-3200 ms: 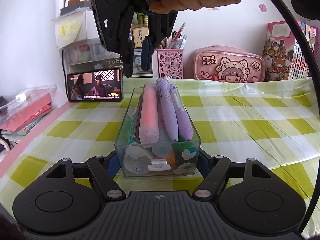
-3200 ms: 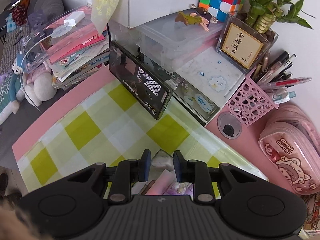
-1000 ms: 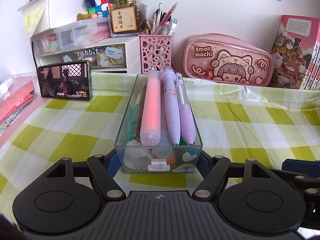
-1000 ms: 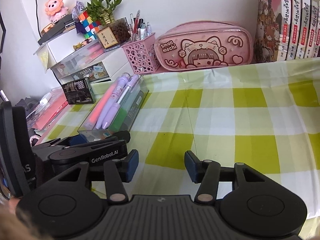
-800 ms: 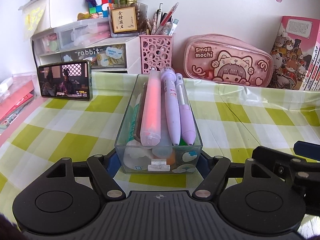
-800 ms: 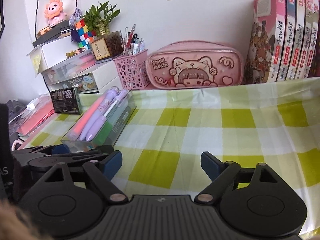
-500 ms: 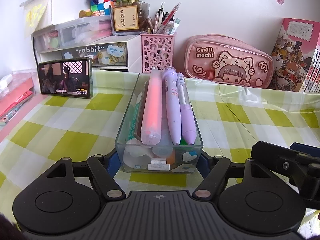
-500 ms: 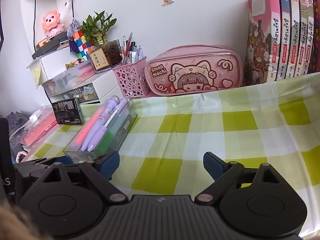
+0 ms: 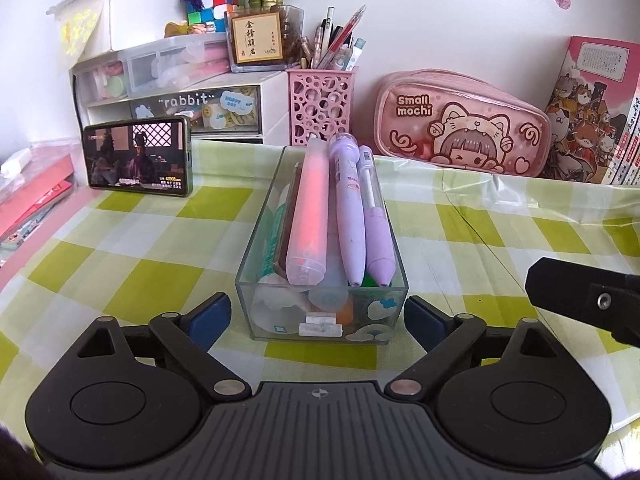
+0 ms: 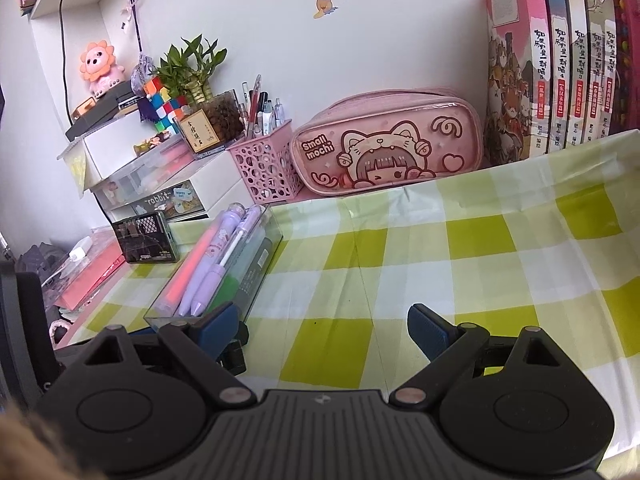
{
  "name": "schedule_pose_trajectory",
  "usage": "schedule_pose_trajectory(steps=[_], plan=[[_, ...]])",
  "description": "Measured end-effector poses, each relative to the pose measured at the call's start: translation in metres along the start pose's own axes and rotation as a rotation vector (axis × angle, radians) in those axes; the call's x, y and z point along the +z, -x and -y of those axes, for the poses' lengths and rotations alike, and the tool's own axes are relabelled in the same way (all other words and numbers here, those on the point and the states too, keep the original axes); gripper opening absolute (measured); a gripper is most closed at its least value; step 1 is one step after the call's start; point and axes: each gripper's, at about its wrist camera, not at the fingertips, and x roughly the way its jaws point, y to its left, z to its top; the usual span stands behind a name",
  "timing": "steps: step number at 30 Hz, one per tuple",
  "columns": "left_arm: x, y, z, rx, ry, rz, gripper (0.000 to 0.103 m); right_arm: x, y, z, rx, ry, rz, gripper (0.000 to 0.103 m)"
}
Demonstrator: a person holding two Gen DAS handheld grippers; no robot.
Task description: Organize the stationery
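Green-and-white checked cloth point(image 9: 140, 280) with a clear pen box point(image 9: 322, 320) standing on it, just let go by the left tongs point(image 9: 316, 316).

Clear plastic, long and narrow, the box sits straight ahead of the left tongs, its short near end between the two blue pads, its long axis running away from them toward the pink mesh pen cup point(image 9: 322, 110) and the pink pencil case point(image 9: 460, 128) at the wall. The left jaws have just been opening; both pads now stand a little clear of the box walls, so nothing is gripped. A pink marker point(image 9: 308, 216) and two purple pens point(image 9: 360, 216) lie lengthwise on top of the filled box. The right tongs point(image 10: 320, 328) hang spread wide and empty over bare cloth, the box off to their left. The left hand is the nearer one.
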Motion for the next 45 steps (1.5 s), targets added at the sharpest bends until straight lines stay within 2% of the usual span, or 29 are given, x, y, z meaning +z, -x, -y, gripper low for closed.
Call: schedule_pose_trajectory(steps=[4,17,22,27,34,45], plan=[[0.000,0.004,-0.002,-0.013,0.016,0.021,0.098,0.002,0.003,0.001,0.005,-0.015,0.004,0.082],[-0.003,0.011,-0.006,-0.043,0.039,0.045,0.098,0.010,0.014,0.000,0.013,-0.034,0.010,0.082],[-0.010,0.016,-0.014,-0.068,0.058,-0.007,0.098,0.012,0.020,-0.006,0.028,-0.004,-0.003,0.082],[-0.020,0.044,-0.021,-0.041,0.036,0.034,0.098,0.013,0.029,-0.011,0.032,0.043,-0.009,0.083],[-0.017,0.090,-0.024,-0.009,-0.024,0.117,0.098,0.012,0.047,-0.024,0.022,0.112,-0.023,0.083],[-0.014,0.115,-0.028,-0.036,-0.017,0.130,0.098,0.012,0.072,-0.037,0.040,0.186,0.007,0.083]])
